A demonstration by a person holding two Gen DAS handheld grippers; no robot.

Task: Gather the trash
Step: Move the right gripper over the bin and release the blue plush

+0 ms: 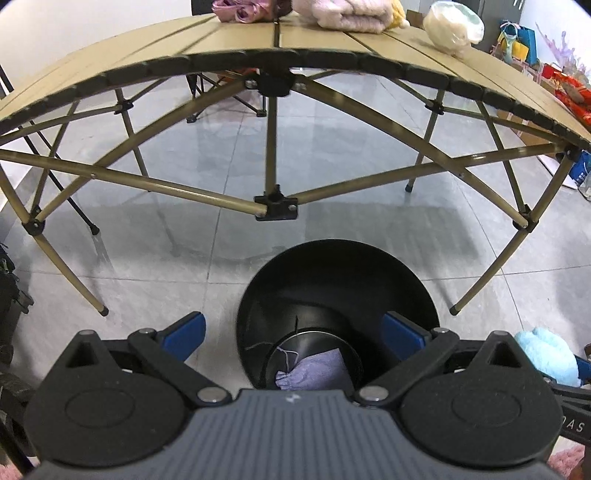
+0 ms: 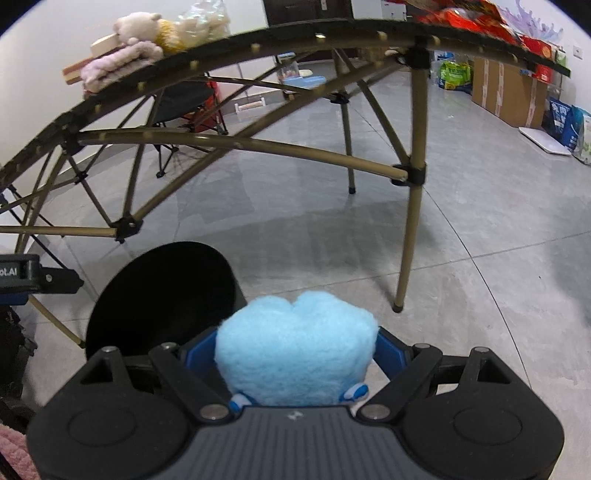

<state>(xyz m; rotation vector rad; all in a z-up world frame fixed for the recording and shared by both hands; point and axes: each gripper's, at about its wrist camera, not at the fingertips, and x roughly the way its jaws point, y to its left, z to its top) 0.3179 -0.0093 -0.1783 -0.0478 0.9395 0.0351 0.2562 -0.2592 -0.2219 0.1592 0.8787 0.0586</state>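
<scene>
Landmark: black bin [image 1: 338,291] on the grey tiled floor [image 1: 184,277], in front of the folding counter [image 1: 147,44].
Left claw [image 1: 293,334]: spread wide with nothing between its blue pads [image 1: 186,334], hanging over the bin's near rim.
Inside the bin: a lavender cloth pouch [image 1: 314,373] lies at the bottom.
Right claw [image 2: 293,350]: pinching a fluffy light-blue plush [image 2: 295,347] between its blue pads, just to the right of the bin and above the floor.
Behind the bin: the counter carries a pink folded cloth [image 1: 347,16], a cream plush [image 2: 135,26] and red packets [image 2: 465,18].
Far right of the bin: a cardboard box [image 2: 506,88] by the wall.
</scene>
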